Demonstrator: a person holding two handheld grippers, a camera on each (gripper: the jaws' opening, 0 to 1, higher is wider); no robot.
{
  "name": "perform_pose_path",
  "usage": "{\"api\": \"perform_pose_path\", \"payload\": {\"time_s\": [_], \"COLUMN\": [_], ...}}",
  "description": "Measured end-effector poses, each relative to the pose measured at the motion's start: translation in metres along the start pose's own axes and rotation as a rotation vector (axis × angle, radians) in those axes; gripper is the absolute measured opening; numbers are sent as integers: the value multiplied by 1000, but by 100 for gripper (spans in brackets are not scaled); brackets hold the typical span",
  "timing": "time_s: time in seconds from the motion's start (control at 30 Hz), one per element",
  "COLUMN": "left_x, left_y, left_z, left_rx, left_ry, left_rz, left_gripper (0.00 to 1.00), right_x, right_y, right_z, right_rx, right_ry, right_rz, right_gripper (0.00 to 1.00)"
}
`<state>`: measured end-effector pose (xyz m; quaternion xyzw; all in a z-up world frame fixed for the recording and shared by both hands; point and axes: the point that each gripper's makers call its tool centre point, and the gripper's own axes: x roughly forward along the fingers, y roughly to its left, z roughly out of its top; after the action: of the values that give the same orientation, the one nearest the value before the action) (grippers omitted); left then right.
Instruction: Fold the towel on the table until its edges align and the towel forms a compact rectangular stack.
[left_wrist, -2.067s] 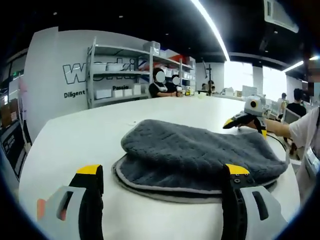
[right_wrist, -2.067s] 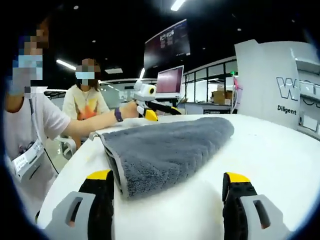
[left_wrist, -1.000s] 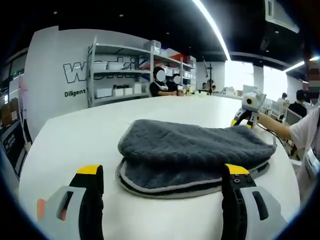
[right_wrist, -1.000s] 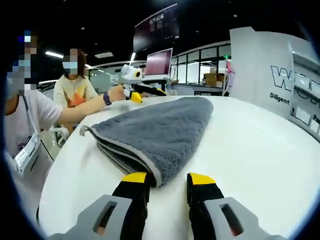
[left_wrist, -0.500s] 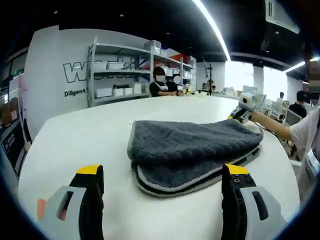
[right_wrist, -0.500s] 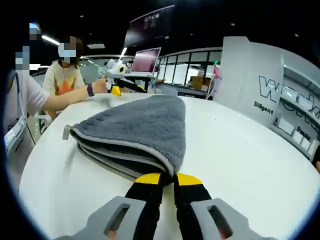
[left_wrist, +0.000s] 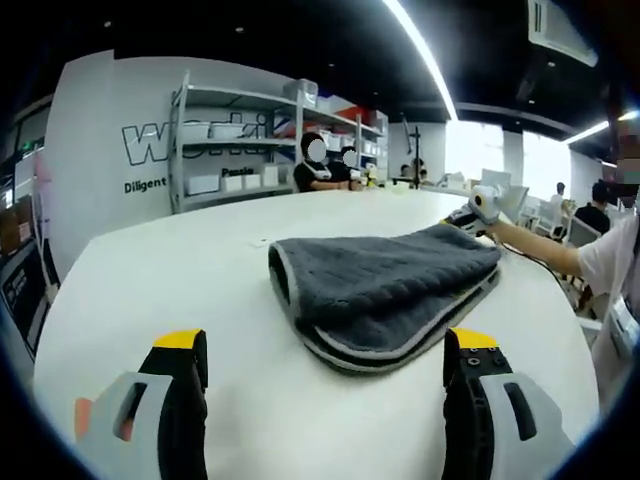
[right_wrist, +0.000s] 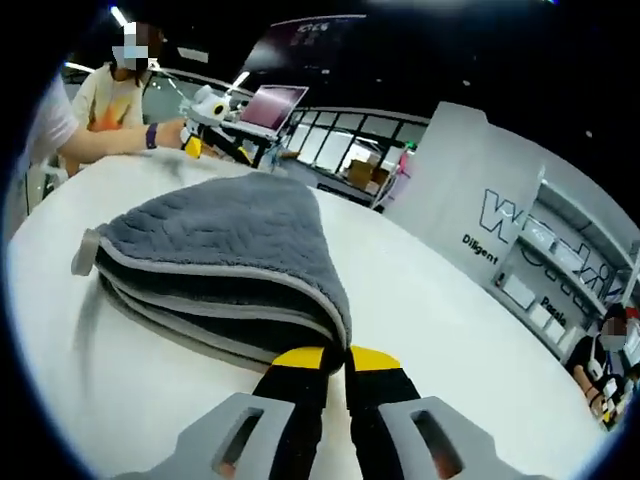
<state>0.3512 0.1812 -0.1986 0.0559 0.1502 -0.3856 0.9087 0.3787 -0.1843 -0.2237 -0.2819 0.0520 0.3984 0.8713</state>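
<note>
A: On the white table, mid-surface — grey towel lies folded into several layers, pale piping edges stacked along the near side

B: right gripper?

A: Jaws pinched together on the towel's near corner, yellow tips touching the folded edge. In the right gripper view the layers fan out just above the tips. My read: it grips the corner so the whole stack can be dragged or turned as one piece without the layers sliding apart

B: and left gripper?

A: Jaws wide, nothing between them, hovering low over the table on the towel's other side, clear of the cloth. Probably parked there ready to pin or square an edge

B: edges aligned?

A: Not quite. In the left gripper view the lower layers stick out past the top one on the near right side, so the stack looks stepped rather than flush. Shape is more wedge than rectangle from the right gripper view, though fisheye may exaggerate that

B: anything else in play?

A: Shelving behind, well apart from the towel. Nothing crowding the towel on the table
</note>
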Motion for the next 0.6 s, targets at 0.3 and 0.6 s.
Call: {"api": "perform_pose_path", "payload": {"time_s": [0.3,0.6], "left_x": [1,3], "left_y": [-2,-5], "left_z": [0,-1], "left_rx": [0,3], "left_ry": [1,3], "left_rz": [-5,-13], "left_gripper": [97,97], "right_x": [-3,-28], "right_y": [-9,-23], "right_z": [-4,6], "right_rx": [114,202], "right_ry": [-20,-107], "right_rz": [6,30], "right_gripper": [5,12]}}
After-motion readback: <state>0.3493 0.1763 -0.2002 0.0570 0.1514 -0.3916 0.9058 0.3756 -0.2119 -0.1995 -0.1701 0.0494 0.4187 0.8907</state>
